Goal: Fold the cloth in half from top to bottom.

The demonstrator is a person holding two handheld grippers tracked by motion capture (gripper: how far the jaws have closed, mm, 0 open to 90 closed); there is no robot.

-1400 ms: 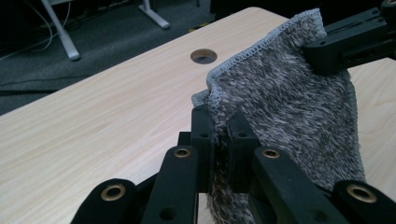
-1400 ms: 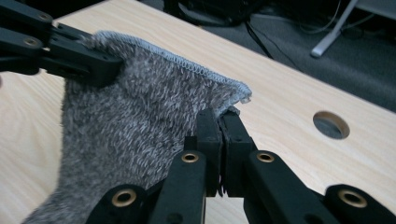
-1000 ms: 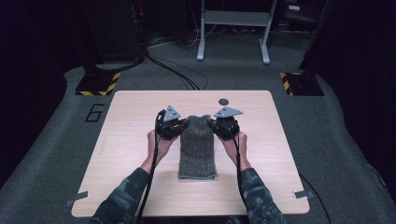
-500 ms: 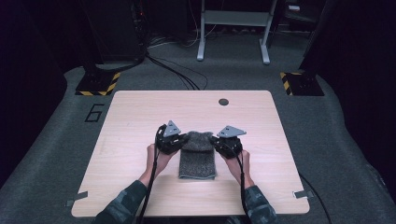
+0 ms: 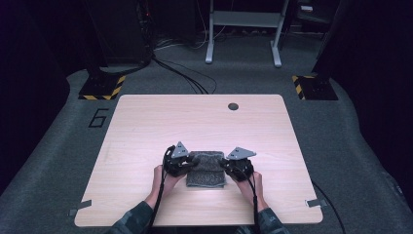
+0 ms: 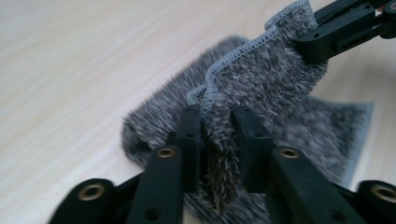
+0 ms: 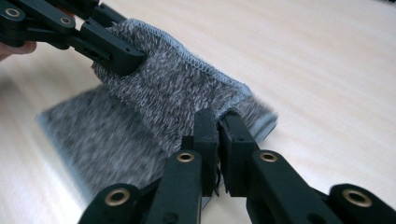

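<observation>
**Folding the grey towel: the far edge is brought over to the near side**

In the high view, a grey fluffy terry towel (image 5: 207,169) lies on the near middle part of the pale wooden worktop (image 5: 146,126). The left gripper (image 5: 183,165) is at the towel's left side and the right gripper (image 5: 228,167) is at its right side, both low over the cloth. The person's hands come in from the near edge. A small dark round hole (image 5: 233,106) is at the far side of the worktop, well apart from the work.

In the left gripper view, the two black fingers (image 6: 189,135) of this gripper stand with a corner of the towel (image 6: 261,79) between them. These fingers have just been opening a little, and the cloth hangs in a narrow gap; I judge that the grip is already loosening. A lower layer of towel lies flat under the lifted fold.

In the right gripper view, the fingers (image 7: 205,135) are pressed nearly together and pinch the stitched edge of the towel (image 7: 173,88). The left gripper (image 7: 122,57) shows at the far left, at the other corner.

My judgement: the step in hand is laying the folded layer on the lower one. The next move calls for lining the held edge with the near edge, then spreading both pairs of fingers and lifting away without dragging the cloth.
</observation>
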